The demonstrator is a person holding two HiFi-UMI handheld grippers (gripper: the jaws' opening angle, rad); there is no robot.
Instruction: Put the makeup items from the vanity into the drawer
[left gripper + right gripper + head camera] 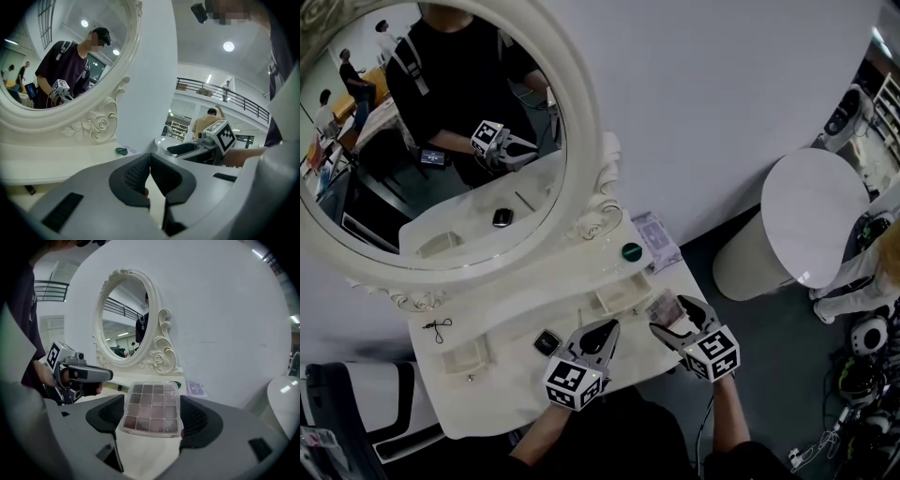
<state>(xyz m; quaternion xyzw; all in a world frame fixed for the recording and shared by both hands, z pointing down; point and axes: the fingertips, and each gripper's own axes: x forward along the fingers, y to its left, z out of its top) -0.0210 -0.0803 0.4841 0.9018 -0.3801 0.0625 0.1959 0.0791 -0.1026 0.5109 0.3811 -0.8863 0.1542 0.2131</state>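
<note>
My right gripper (677,321) is shut on a clear eyeshadow palette (662,307) with brown shades, held flat between the pads above the vanity's (487,403) right front corner. In the right gripper view the palette (151,408) fills the gap of the right gripper (151,423). Just to its left my left gripper (607,330) hovers over the front edge, and the left gripper (150,165) has its pads pressed together with nothing clear between them. A black compact (547,341) lies to its left. A green round lid (631,251) and a lilac packet (656,240) sit at the back right.
A large oval mirror (431,122) in a carved white frame stands at the back. Two small open white trays (619,298) (467,354) sit on the top. A black cord (439,328) lies at the left. A white round side table (811,211) stands to the right.
</note>
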